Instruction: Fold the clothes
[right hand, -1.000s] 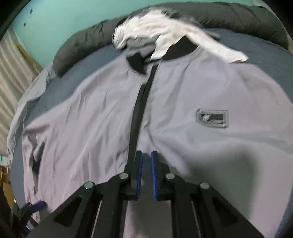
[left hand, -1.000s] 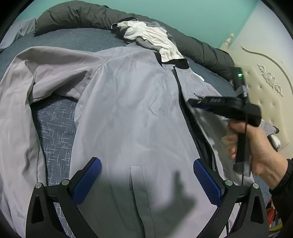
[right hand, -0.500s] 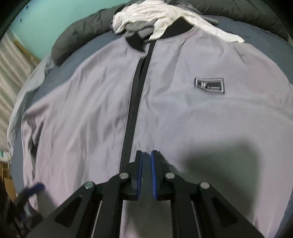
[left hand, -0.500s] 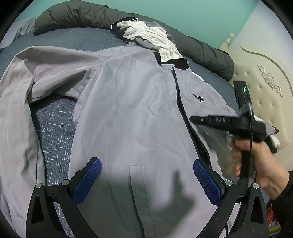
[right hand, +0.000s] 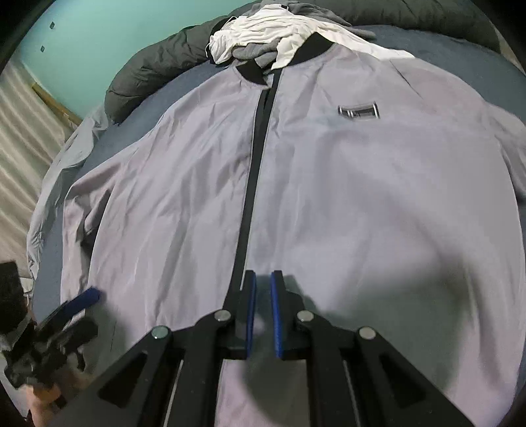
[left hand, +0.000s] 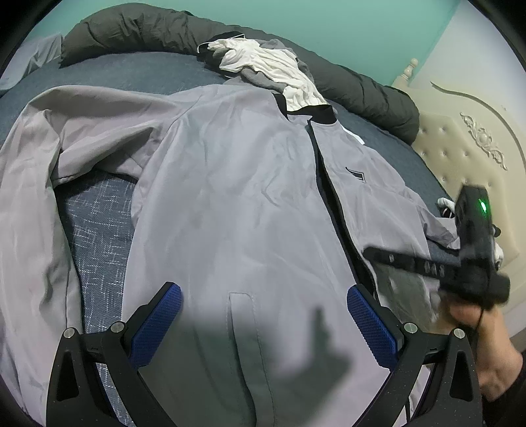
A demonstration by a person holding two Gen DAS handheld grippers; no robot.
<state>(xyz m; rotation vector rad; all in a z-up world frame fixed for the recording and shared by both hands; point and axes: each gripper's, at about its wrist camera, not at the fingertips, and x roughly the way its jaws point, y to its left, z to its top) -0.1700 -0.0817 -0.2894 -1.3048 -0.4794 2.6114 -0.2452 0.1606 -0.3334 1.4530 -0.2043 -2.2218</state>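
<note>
Grey jacket point(left hand: 236, 210) flat, front up, collar toward the far pillows point(left hand: 138, 29).

A dark grey quilt point(left hand: 355, 88) lies bunched along the far edge of the bed point(left hand: 98, 75), whose cover is dark blue. At the bed's right end stands a cream tufted headboard point(left hand: 460, 144) with carved scrollwork. Behind it all, the wall point(left hand: 328, 19) is teal.

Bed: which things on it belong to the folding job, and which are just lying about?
Job:
grey jacket
left hand-held gripper, open
right hand-held gripper, shut, empty

Lying about:
white garment
dark duvet
headboard
</note>
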